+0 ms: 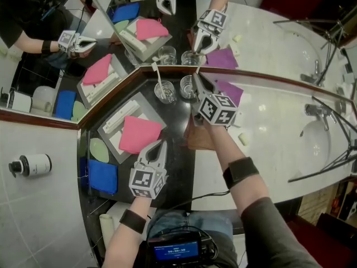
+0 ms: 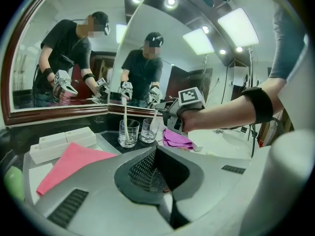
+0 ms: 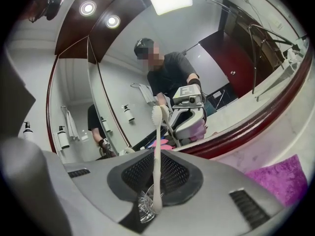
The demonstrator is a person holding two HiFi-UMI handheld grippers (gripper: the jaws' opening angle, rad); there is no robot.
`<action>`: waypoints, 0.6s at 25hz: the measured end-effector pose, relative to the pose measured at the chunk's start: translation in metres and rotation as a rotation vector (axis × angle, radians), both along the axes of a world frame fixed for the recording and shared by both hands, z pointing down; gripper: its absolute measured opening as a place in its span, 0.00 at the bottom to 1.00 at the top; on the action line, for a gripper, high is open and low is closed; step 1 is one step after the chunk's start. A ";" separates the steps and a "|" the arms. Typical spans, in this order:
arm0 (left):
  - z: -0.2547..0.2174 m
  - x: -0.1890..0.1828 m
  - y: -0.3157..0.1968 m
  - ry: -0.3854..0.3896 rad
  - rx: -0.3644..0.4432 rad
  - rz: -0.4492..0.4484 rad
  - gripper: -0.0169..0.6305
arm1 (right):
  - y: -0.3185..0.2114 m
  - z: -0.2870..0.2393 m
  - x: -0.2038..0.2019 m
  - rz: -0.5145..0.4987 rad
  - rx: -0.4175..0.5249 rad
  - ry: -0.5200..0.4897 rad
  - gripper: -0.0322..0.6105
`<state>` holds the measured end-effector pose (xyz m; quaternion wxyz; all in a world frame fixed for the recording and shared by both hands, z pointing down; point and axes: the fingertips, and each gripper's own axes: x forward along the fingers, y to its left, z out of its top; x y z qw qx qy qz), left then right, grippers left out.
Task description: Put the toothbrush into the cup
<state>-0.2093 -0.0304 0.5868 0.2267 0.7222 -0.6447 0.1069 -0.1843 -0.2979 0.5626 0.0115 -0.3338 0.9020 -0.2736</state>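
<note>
Two clear glass cups stand side by side on the black counter by the mirror corner. The left cup (image 1: pixel 165 91) (image 2: pixel 128 132) holds a white toothbrush (image 1: pixel 158 76) (image 2: pixel 125 114) standing upright. My right gripper (image 1: pixel 196 85) (image 3: pixel 156 181) is over the right cup (image 1: pixel 188 87) (image 2: pixel 148 130) (image 3: pixel 144 206), shut on a second white toothbrush (image 3: pixel 157 151) (image 2: pixel 153 120). That brush stands upright, bristles up, its lower end at the cup's mouth. My left gripper (image 1: pixel 161 145) (image 2: pixel 156 152) hovers nearer to me, above the pink cloth, shut and empty.
A grey tray (image 1: pixel 109 116) carries a pink cloth (image 1: pixel 138 133) and white boxes (image 1: pixel 120 116). A green soap (image 1: pixel 99 149) and a blue cloth (image 1: pixel 103 176) lie to its left, a purple cloth (image 1: pixel 230 89) to the cups' right. The sink (image 1: pixel 312 144), faucet (image 1: pixel 318 111) and mirror walls bound the counter.
</note>
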 end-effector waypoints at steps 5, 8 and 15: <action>0.002 -0.004 0.002 0.001 -0.001 -0.004 0.03 | 0.007 0.020 -0.010 -0.043 -0.003 0.103 0.15; 0.003 -0.006 0.005 0.006 -0.003 -0.007 0.03 | 0.012 0.032 -0.013 -0.054 -0.019 0.168 0.16; 0.006 -0.006 0.013 0.014 -0.007 -0.016 0.03 | 0.009 0.045 -0.006 -0.020 -0.051 0.232 0.26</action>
